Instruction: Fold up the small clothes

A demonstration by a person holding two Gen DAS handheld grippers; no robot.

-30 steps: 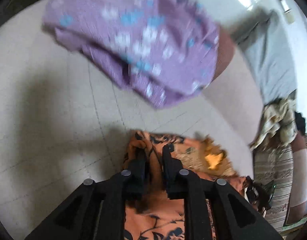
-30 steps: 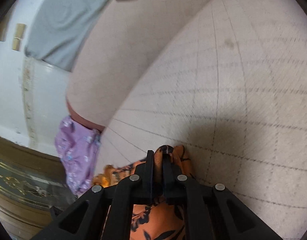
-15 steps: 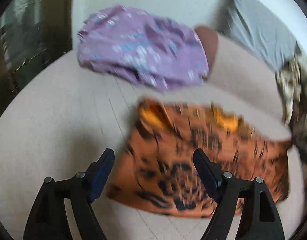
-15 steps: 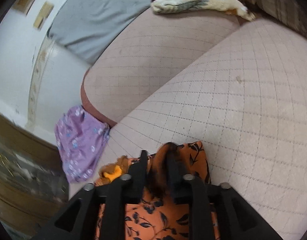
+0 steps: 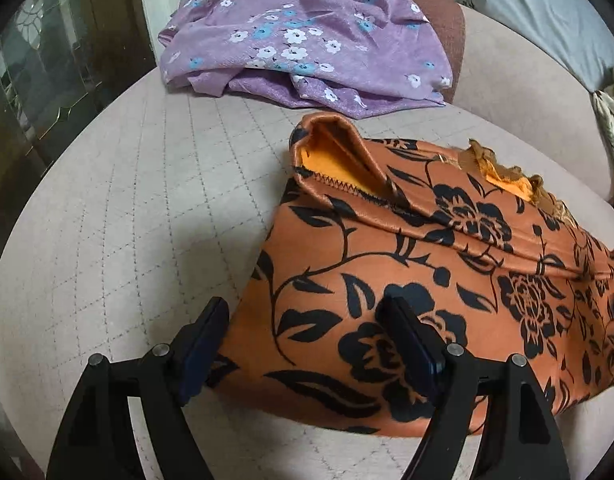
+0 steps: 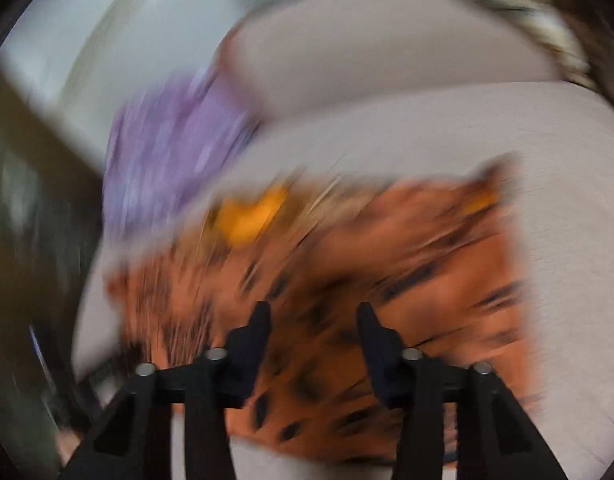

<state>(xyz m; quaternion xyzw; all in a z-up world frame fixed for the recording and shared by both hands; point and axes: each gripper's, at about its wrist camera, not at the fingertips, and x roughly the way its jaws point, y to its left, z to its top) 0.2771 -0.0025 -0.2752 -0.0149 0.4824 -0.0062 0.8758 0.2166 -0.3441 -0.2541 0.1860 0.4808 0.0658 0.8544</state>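
Left gripper [image 5: 303, 332]: jaws spread wide, holding nothing; one finger over the bare cushion, the other over the near part of the orange garment.

Right gripper [image 6: 314, 330]: jaws spread, holding nothing, poised above the same garment; this view is heavily blurred.

Orange garment [image 5: 435, 280]: orange fabric with black flower-and-vine print, lying folded on the quilted cushion [image 5: 139, 216]. Upper layer doubled over the lower; at the far left corner the fold gapes, showing a bright yellow-orange lining and a stitched edge. A frayed brownish trim sits at the far right of the fold. In the right wrist view it appears as a smeared orange patch [image 6: 387, 272].

Purple garment [image 5: 307, 40]: lilac fabric with white and blue blossoms, crumpled, lying beyond the orange one, apart from it, at the cushion's far edge against a brown bolster [image 5: 447, 28].

Grey cloth [image 5: 547, 12]: far right, behind the seat.
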